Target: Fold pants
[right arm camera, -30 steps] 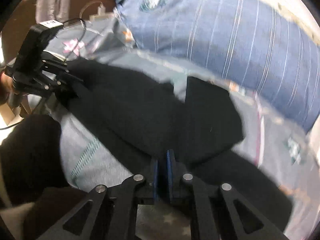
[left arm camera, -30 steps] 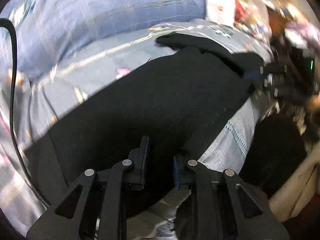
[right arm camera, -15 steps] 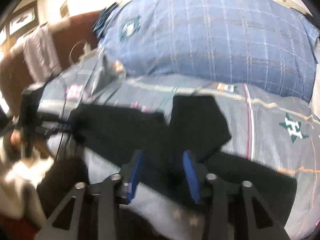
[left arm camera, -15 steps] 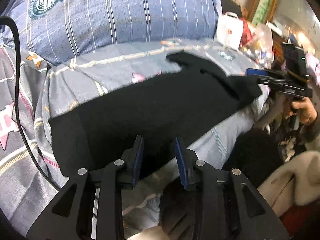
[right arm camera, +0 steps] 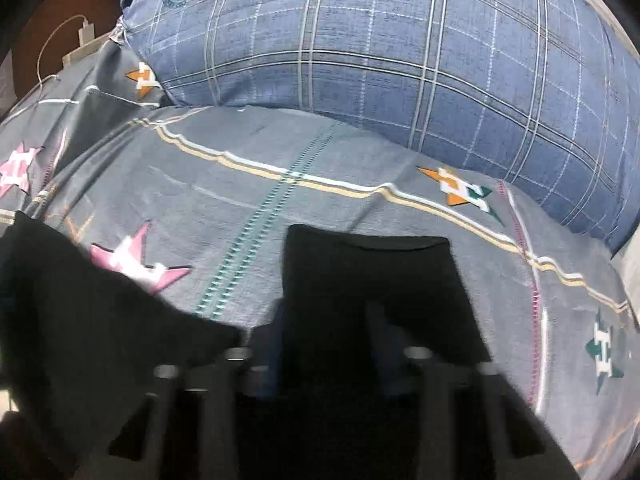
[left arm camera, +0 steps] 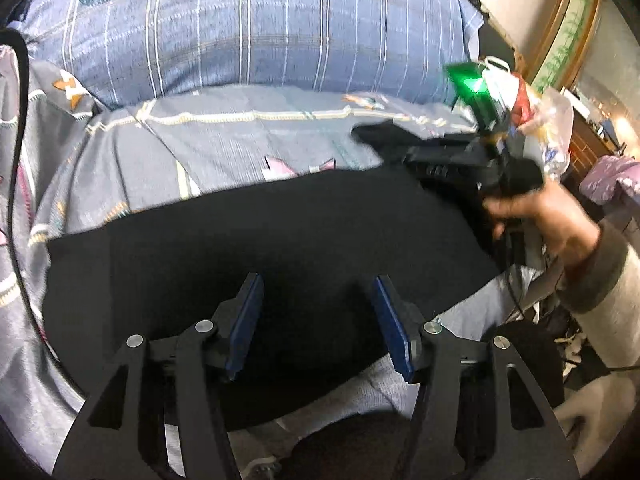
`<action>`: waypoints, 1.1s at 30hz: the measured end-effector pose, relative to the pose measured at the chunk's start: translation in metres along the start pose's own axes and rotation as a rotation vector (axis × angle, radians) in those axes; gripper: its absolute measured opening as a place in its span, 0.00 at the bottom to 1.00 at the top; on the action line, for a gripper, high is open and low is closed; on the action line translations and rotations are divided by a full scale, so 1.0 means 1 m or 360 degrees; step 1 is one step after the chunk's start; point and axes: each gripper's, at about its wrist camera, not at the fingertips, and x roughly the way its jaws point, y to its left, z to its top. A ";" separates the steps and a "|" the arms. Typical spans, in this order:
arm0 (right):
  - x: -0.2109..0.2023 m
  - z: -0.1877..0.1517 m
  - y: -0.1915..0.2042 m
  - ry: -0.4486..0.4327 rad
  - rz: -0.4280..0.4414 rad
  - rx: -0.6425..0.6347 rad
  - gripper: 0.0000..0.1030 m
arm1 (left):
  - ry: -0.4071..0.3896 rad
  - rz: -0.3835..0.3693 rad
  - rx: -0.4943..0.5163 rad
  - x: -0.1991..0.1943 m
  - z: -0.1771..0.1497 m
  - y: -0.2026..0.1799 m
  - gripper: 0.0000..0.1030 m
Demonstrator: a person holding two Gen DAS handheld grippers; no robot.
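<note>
Pants [left arm camera: 280, 248] are shown released on the bed [left arm camera: 240, 140]: left gripper [left arm camera: 316, 316] and right gripper [right arm camera: 320, 344], previously clamped, now gape wide; one fold is judged complete.

Pants [left arm camera: 280, 240]: matt black cloth, smooth, lying ahead of the left gripper [left arm camera: 318, 320], whose frame is matt black plastic with bright metal screw heads and blue ribbed pads [left arm camera: 394, 332]. Bedsheet [right arm camera: 300, 184]: grey woven cloth, matt, with printed stars and stripes, beyond both grippers. Pillow [right arm camera: 400, 40]: blue checked cloth, slightly coarse weave, farthest forward.
</note>
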 end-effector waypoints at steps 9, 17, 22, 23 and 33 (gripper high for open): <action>-0.147 -0.091 -0.092 -0.0477 0.0227 0.0604 0.04 | -0.0051 -0.0011 -0.0026 -0.016 -0.003 -0.002 0.55; -0.130 -0.230 -0.167 -0.0333 0.0154 0.1236 0.05 | 0.0007 -0.0025 -0.0097 0.000 -0.004 -0.008 0.55; -0.131 -0.249 -0.176 -0.0517 0.0285 0.1441 0.12 | -0.0016 -0.0015 -0.0116 -0.012 -0.003 -0.003 0.55; -0.130 -0.248 -0.179 -0.0524 0.0310 0.1468 0.15 | -0.0018 -0.0004 -0.0138 -0.014 -0.002 0.001 0.55; -0.173 -0.232 -0.162 -0.0663 0.0321 0.1254 0.05 | -0.0088 0.0052 -0.0314 -0.046 -0.013 0.035 0.55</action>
